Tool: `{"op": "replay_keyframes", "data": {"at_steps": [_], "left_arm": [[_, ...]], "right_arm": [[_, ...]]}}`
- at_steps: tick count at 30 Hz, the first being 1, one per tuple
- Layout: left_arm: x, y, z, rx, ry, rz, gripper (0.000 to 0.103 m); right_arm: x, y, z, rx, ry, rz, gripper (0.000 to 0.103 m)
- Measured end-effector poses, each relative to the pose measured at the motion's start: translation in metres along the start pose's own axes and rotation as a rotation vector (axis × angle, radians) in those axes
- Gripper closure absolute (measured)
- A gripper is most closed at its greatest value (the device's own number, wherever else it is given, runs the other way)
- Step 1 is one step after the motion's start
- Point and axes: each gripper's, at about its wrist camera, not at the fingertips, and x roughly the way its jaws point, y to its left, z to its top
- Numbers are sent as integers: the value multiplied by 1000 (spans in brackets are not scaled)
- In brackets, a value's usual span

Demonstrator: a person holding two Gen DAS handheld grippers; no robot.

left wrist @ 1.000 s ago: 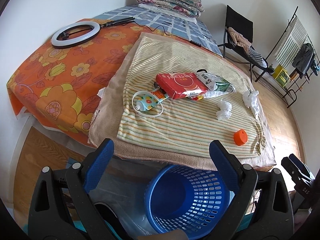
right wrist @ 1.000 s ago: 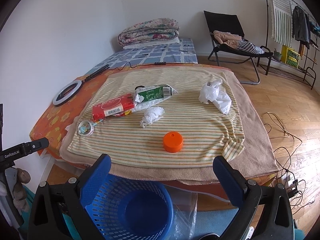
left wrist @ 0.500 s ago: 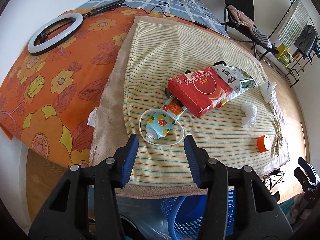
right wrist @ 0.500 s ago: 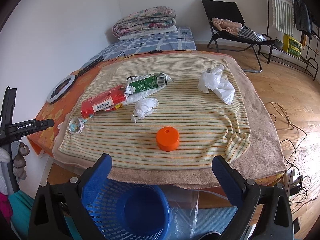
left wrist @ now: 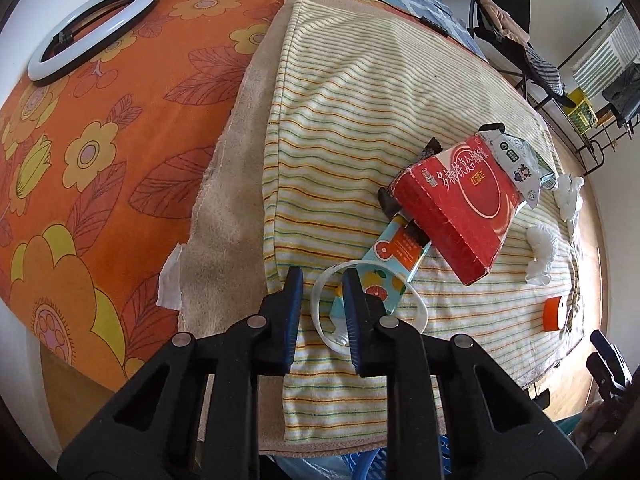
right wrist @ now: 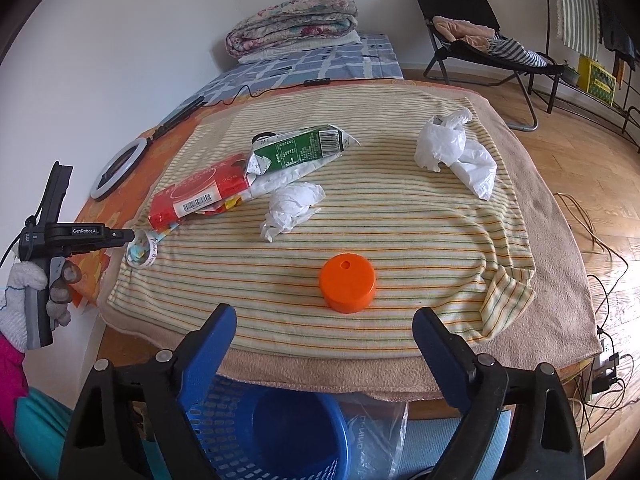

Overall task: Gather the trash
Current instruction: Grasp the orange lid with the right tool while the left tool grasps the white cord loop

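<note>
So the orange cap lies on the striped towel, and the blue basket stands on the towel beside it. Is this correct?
Not quite. The orange cap does lie on the striped towel, but the blue basket stands on the floor below the bed's edge, as the right wrist view shows.

The left wrist view is aimed steeply down, close over the near left corner of the striped blanket (left wrist: 360, 128). The right wrist view is set farther back, facing across it. The red box (left wrist: 460, 208) is shared by both.
</note>
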Motion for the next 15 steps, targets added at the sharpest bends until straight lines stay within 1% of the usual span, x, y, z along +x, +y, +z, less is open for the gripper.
{"op": "replay_keyframes", "data": {"at_steps": [7, 8, 9, 10, 15], "left_arm": [[9, 4, 6, -13, 11, -19, 84], [10, 5, 7, -15, 13, -22, 85], [11, 5, 7, -13, 13, -22, 92], [12, 5, 7, -9, 11, -17, 97], [7, 5, 7, -14, -11, -33, 100]], "right_arm": [[19, 3, 7, -4, 24, -1, 16], [20, 3, 8, -6, 25, -3, 16], [22, 3, 8, -9, 28, -8, 16], [24, 2, 8, -9, 31, -9, 16], [36, -3, 9, 0, 50, -22, 19]]}}
